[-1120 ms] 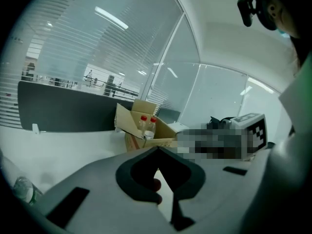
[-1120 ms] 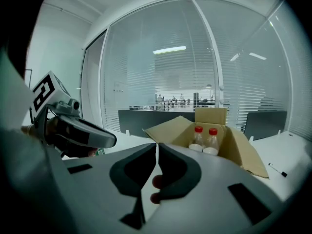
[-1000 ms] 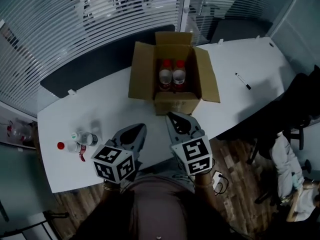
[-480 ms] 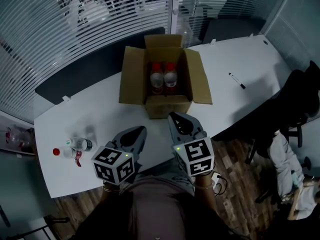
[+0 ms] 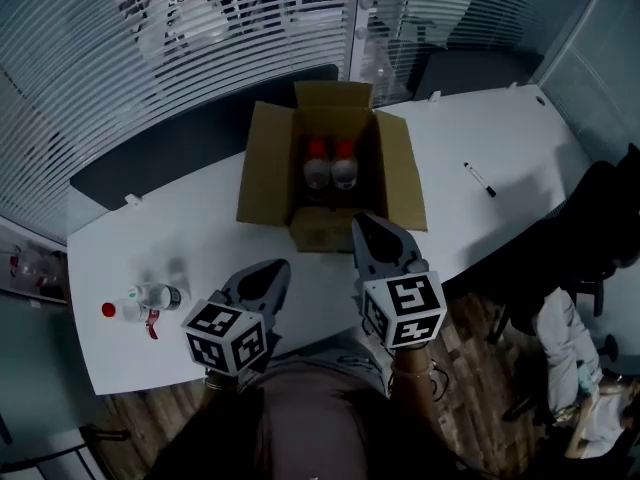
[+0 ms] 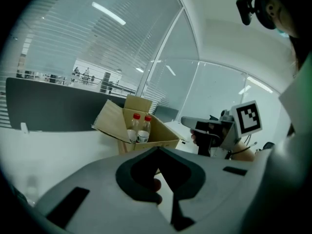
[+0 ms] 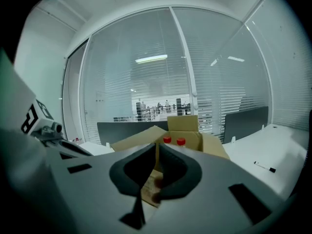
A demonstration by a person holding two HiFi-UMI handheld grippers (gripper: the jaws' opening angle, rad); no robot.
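A: Your left tongs [image 6: 158, 152] are pinched tip to tip with nothing between them, hanging over the near edge of the surface [image 5: 200, 238].

B: Same story on your right tongs [image 7: 157, 147]: closed up and empty, nose aimed at the front wall of the cardboard box [image 5: 320, 230]. Just short of it, I'd say, though I can't call contact from here.

A: The box sits mid-surface with its flaps thrown open. Two red-capped bottles [image 5: 318, 171] stand upright inside, side by side and touching, towards the back wall.

B: They look like thin clear plastic, so reckon on a wall that gives if you squeeze hard, and a smooth, likely slippery skin. Your best hold, to my eye, is at the neck just under the cap, or square across the body.

A: The box itself looks like light, bendy board. Lean on it and it'll probably slide on that smooth white top. The flaps are floppy, so no grip there.

B: Mind the front wall and the right-hand flap, which stand between your right tongs and the bottles. The open way in is from above.

A: Farther out, loose bottles [image 5: 150, 300] lie at the far left of the surface, well apart from the box and nearer your left tongs. There's a marker pen [image 5: 481, 179] off to the right.

B: A dark panel [image 5: 150, 158] runs along the far edge with blinds [image 5: 100, 68] behind it, and a dark chair [image 5: 600, 208] sits on your right, well apart from both tongs
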